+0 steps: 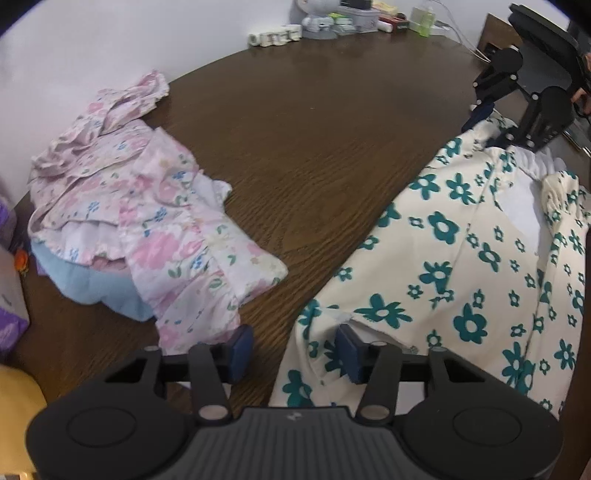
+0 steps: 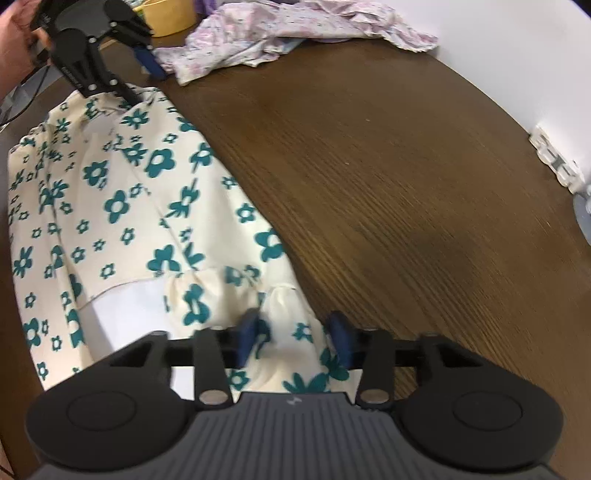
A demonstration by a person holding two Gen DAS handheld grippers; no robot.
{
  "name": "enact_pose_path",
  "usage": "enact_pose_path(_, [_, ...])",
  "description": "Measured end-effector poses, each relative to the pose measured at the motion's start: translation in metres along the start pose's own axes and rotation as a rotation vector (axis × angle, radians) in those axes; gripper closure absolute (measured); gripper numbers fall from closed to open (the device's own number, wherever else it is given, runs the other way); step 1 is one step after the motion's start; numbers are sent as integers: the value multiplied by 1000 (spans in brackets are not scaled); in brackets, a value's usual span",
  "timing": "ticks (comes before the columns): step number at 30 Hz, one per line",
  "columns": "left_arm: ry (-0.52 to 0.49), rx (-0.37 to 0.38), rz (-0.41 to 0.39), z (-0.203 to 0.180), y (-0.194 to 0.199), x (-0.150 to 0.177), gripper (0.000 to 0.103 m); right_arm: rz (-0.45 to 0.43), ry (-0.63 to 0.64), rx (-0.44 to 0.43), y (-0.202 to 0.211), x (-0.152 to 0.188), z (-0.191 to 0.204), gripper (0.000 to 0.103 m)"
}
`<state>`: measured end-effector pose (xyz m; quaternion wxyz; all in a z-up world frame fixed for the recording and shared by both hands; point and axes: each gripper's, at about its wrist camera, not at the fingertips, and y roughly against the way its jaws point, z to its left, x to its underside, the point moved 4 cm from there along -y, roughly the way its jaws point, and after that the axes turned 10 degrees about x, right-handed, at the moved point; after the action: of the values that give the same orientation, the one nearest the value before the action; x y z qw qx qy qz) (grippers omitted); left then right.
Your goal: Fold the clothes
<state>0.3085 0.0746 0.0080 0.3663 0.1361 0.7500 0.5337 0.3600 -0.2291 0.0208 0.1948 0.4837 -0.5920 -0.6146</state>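
The left tool [image 1: 293, 350] gapes wide, its right pad at the hem of the teal-flowered garment [image 1: 461, 258]. The right tool [image 2: 293, 338], also wide, straddles its ruffled end. Pink clothes [image 1: 140, 206] lie left on the table [image 1: 314, 147].

Before you lies a dark wood-grain surface [image 1: 314, 147]. It carries a cream garment with teal flowers [image 1: 461, 258], a pink floral clothing heap [image 1: 147, 206], and small clutter [image 1: 332, 22] along the wall.

Soft indoor light, fisheye-warped edges
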Motion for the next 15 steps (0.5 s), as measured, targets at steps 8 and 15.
enact_pose_path(8, [-135, -146, -50, -46, 7, 12, 97, -30, 87, 79, 8, 1, 18, 93])
enact_pose_path(15, [-267, -350, -100, -91, 17, 26, 98, -153, 210, 306, 36, 14, 49, 96])
